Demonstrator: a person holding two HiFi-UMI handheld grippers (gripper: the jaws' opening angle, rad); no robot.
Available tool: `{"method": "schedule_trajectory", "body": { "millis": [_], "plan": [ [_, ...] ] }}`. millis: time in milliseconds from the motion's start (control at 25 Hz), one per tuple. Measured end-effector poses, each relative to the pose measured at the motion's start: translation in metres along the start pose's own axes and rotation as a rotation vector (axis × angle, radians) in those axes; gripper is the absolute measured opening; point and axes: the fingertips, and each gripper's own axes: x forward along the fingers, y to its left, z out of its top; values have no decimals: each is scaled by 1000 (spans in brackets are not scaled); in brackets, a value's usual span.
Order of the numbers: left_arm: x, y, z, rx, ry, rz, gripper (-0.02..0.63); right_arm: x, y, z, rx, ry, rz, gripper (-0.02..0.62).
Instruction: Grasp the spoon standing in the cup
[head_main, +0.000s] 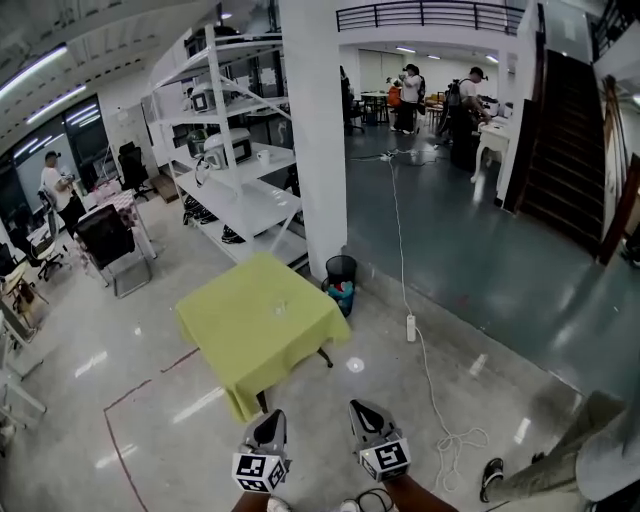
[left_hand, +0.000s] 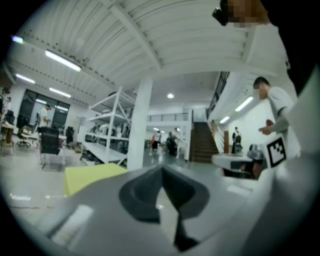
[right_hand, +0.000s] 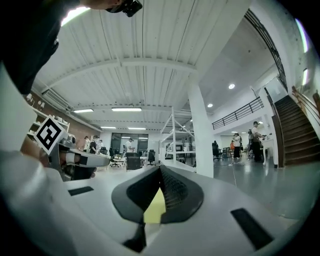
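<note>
Cup (head_main: 280, 308) is only a small clear glint near the middle of the bench (head_main: 235, 345). Spoon is too small to make out from here. Bench wears a yellow-green cloth hanging over every edge and stands well ahead of both tools.

Left tool (head_main: 270, 418) and right tool (head_main: 361, 408) sit low in the head view, side by side over bare floor. Each has its jaws together at the tips w/ nothing between them. Thru the slot behind the tips only floor (left) and yellow cloth (right) show.

Bench's far right corner is near a black bin (head_main: 341, 270) and a white pillar (head_main: 318, 140), w/ a shelving rack (head_main: 235, 175) behind. Its near and left sides face open floor. A power strip (head_main: 410, 327) lies on the floor to the right, and an office chair (head_main: 105, 240) is well off to the left.
</note>
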Motion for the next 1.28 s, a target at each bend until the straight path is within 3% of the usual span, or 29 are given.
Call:
{"method": "schedule_trajectory", "body": {
  "millis": [400, 680, 920, 1280],
  "plan": [
    [14, 31, 11, 65, -19, -70, 6, 54, 26, -3, 54, 28, 69, 8],
    [44, 81, 26, 59, -56, -115, 6, 112, 52, 16, -83, 27, 99, 8],
    [59, 121, 31, 68, -32, -151, 6, 154, 73, 20, -137, 42, 107, 8],
    [75, 169, 42, 55, -53, -165, 6, 198, 87, 14, -99, 71, 86, 8]
  ]
}}
